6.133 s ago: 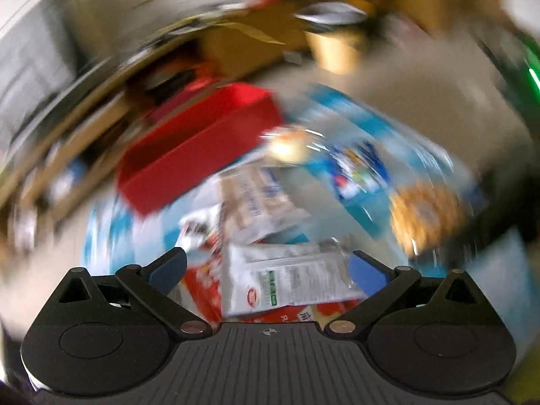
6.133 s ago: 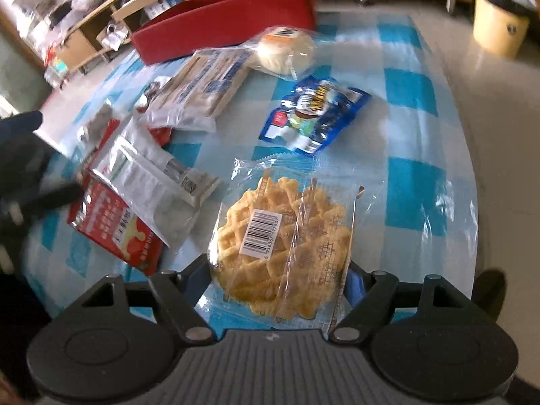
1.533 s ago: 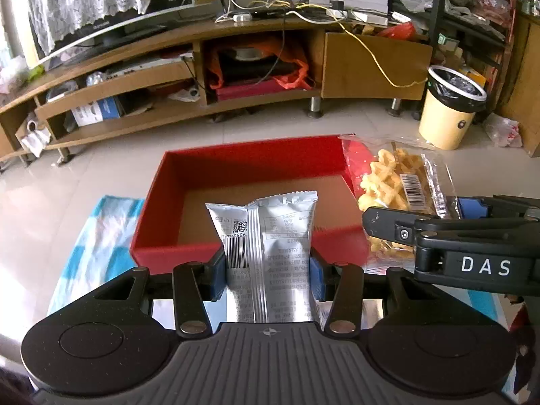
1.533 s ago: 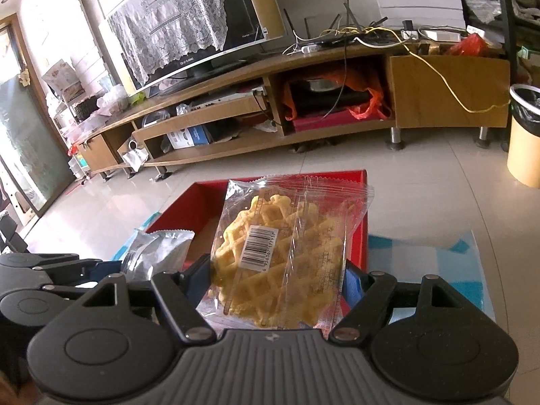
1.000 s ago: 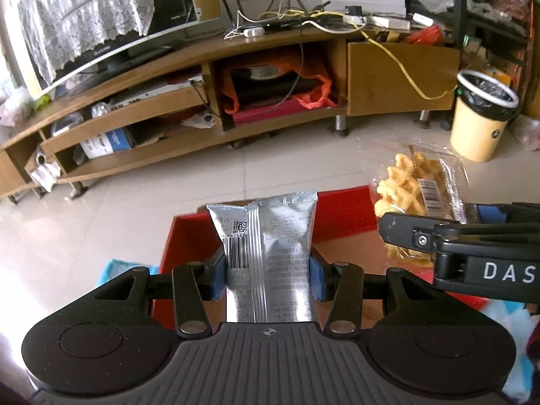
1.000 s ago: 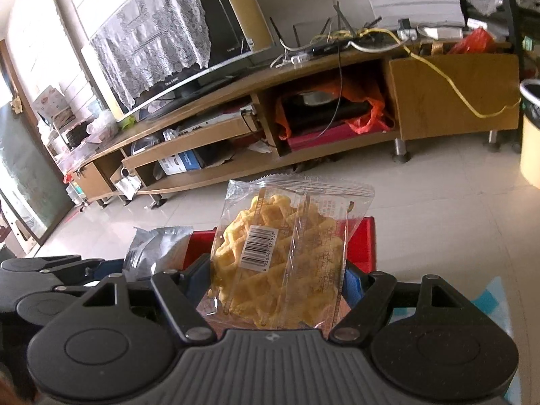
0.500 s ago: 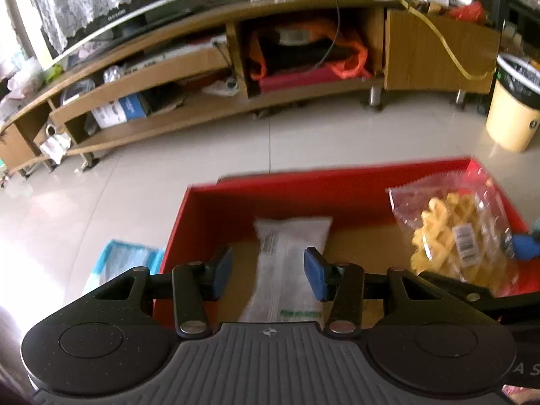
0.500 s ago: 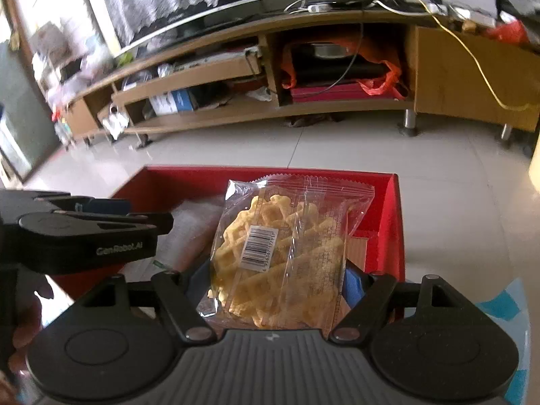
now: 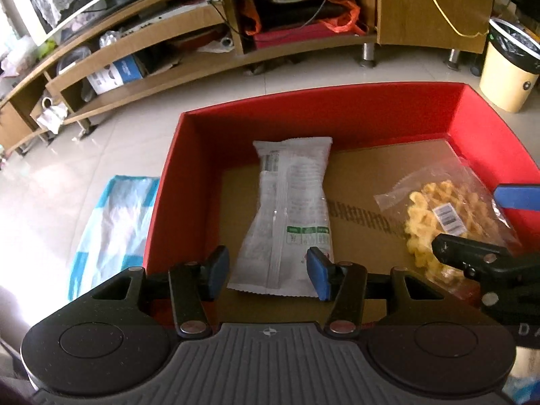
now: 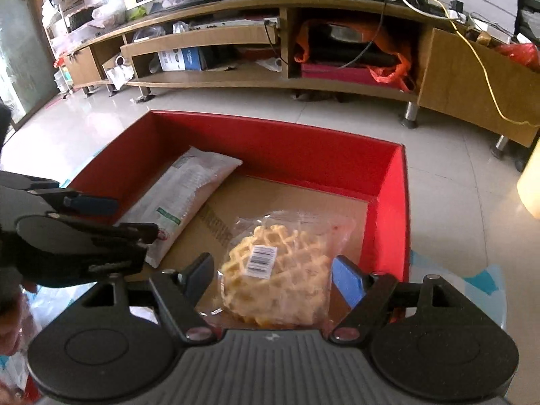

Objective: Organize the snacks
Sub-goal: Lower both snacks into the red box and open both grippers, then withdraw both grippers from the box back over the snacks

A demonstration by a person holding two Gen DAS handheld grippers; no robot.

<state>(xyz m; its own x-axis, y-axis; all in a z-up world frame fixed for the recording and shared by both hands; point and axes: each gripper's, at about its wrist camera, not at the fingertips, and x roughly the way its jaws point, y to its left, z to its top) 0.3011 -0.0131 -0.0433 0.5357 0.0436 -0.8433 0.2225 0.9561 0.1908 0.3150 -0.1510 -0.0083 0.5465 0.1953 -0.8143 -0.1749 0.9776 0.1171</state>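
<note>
A red box (image 9: 324,101) with a cardboard floor fills the middle of both views. A silver-white snack packet (image 9: 293,202) lies flat on that floor at the left. My left gripper (image 9: 266,271) hangs just over its near end. Its jaws are opening and the pads stand clear of the packet. A clear bag of waffle biscuits (image 10: 276,270) sits low in the box at the right, blurred, between the spread fingers of my right gripper (image 10: 271,263), which do not press on it. The packet (image 10: 182,195) and left gripper (image 10: 114,217) show at the left of the right wrist view.
A blue-and-white checked cloth (image 9: 114,222) lies under the box and shows at its left. Behind it are pale floor tiles, a long wooden TV stand (image 9: 236,33) and a cream bin (image 9: 506,67). A hand (image 10: 10,287) holds the left gripper.
Both grippers tipped down over the box. The left one let go of the silver packet, which now lies on the box floor. The waffle bag slid down from the right gripper's hold.
</note>
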